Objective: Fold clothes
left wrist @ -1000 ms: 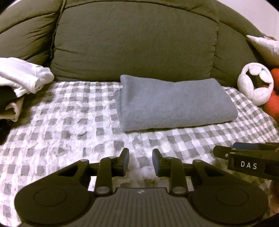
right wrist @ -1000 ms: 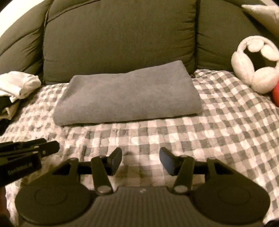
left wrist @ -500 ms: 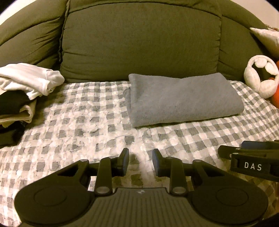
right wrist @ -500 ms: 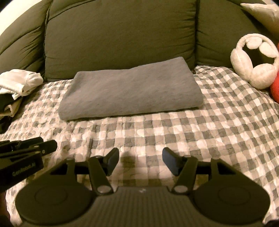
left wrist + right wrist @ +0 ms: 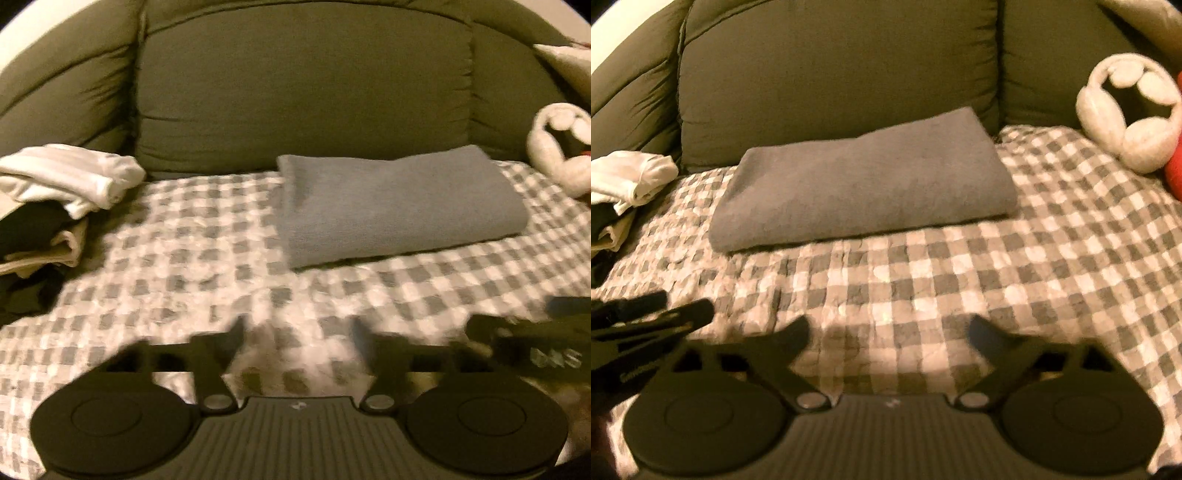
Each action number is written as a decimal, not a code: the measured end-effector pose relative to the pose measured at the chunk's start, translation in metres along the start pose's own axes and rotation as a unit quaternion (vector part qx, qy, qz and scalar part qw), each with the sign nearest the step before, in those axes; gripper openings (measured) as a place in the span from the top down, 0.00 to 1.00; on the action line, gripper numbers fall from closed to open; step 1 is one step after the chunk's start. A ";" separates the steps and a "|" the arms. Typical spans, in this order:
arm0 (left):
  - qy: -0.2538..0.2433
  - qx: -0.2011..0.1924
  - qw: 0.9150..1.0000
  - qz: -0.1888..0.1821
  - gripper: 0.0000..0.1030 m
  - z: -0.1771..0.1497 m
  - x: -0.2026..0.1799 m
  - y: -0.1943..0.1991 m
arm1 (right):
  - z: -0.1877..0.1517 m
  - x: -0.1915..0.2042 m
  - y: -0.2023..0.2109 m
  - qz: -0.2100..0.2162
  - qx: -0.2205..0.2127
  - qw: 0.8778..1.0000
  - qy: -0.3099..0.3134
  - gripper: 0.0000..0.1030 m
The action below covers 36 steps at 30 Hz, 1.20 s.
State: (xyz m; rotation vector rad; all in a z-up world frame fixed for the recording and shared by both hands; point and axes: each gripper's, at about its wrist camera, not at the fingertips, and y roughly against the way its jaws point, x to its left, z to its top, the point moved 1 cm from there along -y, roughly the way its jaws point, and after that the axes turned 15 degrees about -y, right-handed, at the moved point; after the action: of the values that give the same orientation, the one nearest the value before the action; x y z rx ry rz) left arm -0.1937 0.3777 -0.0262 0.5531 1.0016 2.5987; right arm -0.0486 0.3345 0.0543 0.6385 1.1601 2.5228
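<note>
While the green sofa (image 5: 834,74) fills the back, the grey folded cloth (image 5: 864,184) lies on the checked cover (image 5: 960,277), long axis left to right, ahead of both tongs. The right gripper (image 5: 890,332) faces it more squarely; the left gripper (image 5: 299,332) sees it to the right. Both stand apart, holding nothing.

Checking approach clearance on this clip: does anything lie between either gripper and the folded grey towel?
Nothing visible does. Only bare checkered blanket lies between the open right gripper and the grey towel, and likewise ahead of the open left gripper. The clothes pile sits off to the left side.
</note>
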 end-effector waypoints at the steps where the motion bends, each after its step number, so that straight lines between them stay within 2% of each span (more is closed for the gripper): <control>1: 0.001 0.004 1.000 0.011 0.01 -0.001 0.000 -0.003 | 0.000 0.000 -0.001 -0.001 0.001 1.000 0.000 0.00; 2: 0.002 0.009 1.000 0.015 0.00 -0.002 0.001 -0.005 | 0.000 -0.001 -0.001 -0.002 0.001 1.000 0.000 0.00; 6: 0.016 0.038 0.999 -0.015 0.00 -0.005 0.006 -0.015 | -0.001 -0.002 -0.004 -0.009 0.001 1.000 0.000 0.00; 15: 0.016 0.034 0.999 -0.020 0.00 -0.007 0.003 -0.020 | -0.002 -0.004 -0.009 -0.021 -0.003 1.000 0.004 0.00; 21: 0.018 -0.005 0.999 -0.028 0.00 -0.011 0.001 -0.033 | -0.008 -0.002 -0.011 -0.034 -0.023 0.998 0.039 0.00; 27: 0.020 -0.023 0.999 -0.025 0.00 -0.013 -0.003 -0.037 | -0.010 -0.005 -0.013 -0.034 -0.041 0.998 0.034 0.00; 32: 0.025 -0.040 0.999 -0.025 0.00 -0.018 -0.002 -0.037 | -0.022 -0.014 -0.012 -0.013 -0.090 0.995 0.035 0.00; 36: 0.027 -0.045 0.998 -0.026 0.00 -0.019 -0.001 -0.035 | -0.022 -0.013 -0.011 -0.014 -0.091 0.995 0.037 0.00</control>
State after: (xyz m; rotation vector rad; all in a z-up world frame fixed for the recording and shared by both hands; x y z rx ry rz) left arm -0.1964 0.3912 -0.0642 0.4319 0.8975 2.6099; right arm -0.0473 0.3220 0.0294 0.4837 0.9395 2.6090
